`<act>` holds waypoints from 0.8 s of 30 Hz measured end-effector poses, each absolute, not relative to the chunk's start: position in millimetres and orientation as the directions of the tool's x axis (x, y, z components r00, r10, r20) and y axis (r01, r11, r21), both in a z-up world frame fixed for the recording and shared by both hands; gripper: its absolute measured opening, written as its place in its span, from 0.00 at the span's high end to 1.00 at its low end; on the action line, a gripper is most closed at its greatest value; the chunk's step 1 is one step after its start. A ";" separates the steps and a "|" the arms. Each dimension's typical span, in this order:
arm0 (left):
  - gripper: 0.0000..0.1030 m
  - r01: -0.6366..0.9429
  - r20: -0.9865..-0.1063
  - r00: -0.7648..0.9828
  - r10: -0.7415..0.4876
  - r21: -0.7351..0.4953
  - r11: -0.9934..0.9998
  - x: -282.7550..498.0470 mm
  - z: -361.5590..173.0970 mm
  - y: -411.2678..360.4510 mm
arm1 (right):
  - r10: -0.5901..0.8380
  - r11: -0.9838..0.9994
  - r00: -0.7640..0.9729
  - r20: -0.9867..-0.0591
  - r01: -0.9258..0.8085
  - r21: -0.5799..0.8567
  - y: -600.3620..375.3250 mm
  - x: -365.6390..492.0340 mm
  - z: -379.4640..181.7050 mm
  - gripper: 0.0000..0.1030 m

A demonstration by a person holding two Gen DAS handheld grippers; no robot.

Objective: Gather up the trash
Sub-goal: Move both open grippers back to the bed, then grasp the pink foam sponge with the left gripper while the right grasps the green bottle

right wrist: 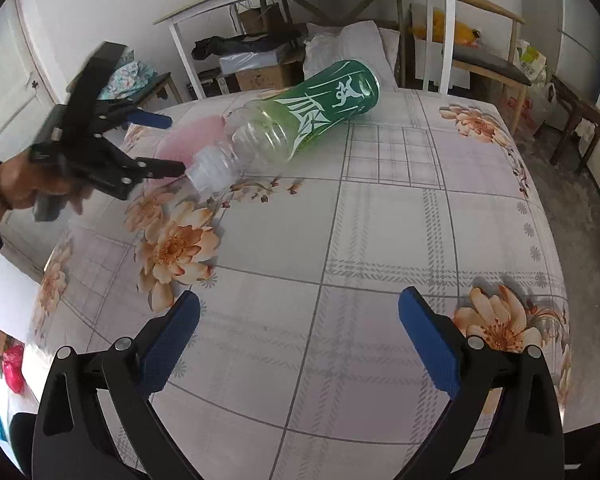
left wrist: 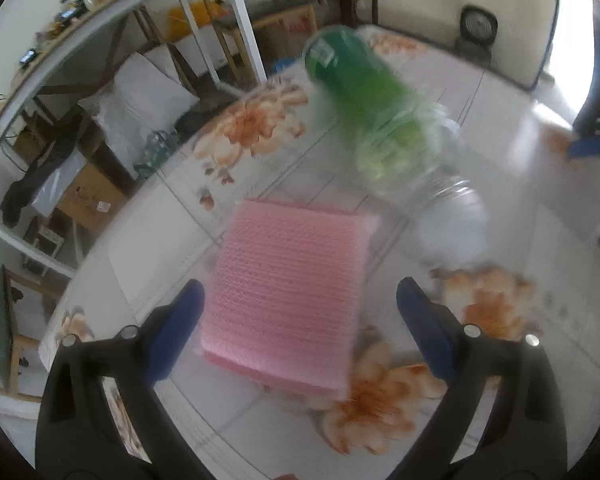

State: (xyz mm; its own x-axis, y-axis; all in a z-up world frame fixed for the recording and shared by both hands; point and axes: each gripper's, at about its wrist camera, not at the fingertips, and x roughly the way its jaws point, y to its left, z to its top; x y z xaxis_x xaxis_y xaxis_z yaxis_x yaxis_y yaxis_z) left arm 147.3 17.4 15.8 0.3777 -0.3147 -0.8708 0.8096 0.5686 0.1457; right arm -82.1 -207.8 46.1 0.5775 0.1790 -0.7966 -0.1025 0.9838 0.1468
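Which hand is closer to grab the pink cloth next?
Probably the left. The left gripper hangs open right over the pink cloth, beside the bottle. The right gripper is open over bare bedsheet, farther away.

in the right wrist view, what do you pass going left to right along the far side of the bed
hand → left gripper → plastic bottle → flower print on the bedsheet

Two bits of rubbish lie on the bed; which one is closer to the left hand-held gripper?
The flat pink cloth, right ahead of the open left hand-held gripper; the green-labelled plastic bottle lies beyond it.
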 end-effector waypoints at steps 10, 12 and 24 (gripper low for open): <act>0.13 0.790 -0.870 0.323 -0.371 0.032 0.612 162.0 -5.7 26.8 | 0.182 0.983 0.580 -0.794 -0.083 0.165 -213.1 -78.2 44.8 0.06; 0.25 0.766 -0.853 0.332 -0.402 -0.004 0.643 157.5 -3.2 33.4 | 0.176 0.984 0.578 -0.797 -0.082 0.158 -212.7 -77.6 43.9 0.06; 0.27 0.410 -0.830 0.506 -0.235 -0.008 0.912 66.1 1.0 83.9 | 0.173 0.971 0.617 -0.768 0.022 0.237 -225.2 -60.9 59.4 0.06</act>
State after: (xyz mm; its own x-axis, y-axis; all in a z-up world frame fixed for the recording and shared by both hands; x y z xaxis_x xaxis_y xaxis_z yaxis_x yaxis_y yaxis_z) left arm 66.1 84.0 1.0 0.5060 -0.2349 -0.8300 0.4098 0.9121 -0.0083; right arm -60.9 -225.2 59.4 0.6168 0.1731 -0.7678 0.0224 0.9713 0.2369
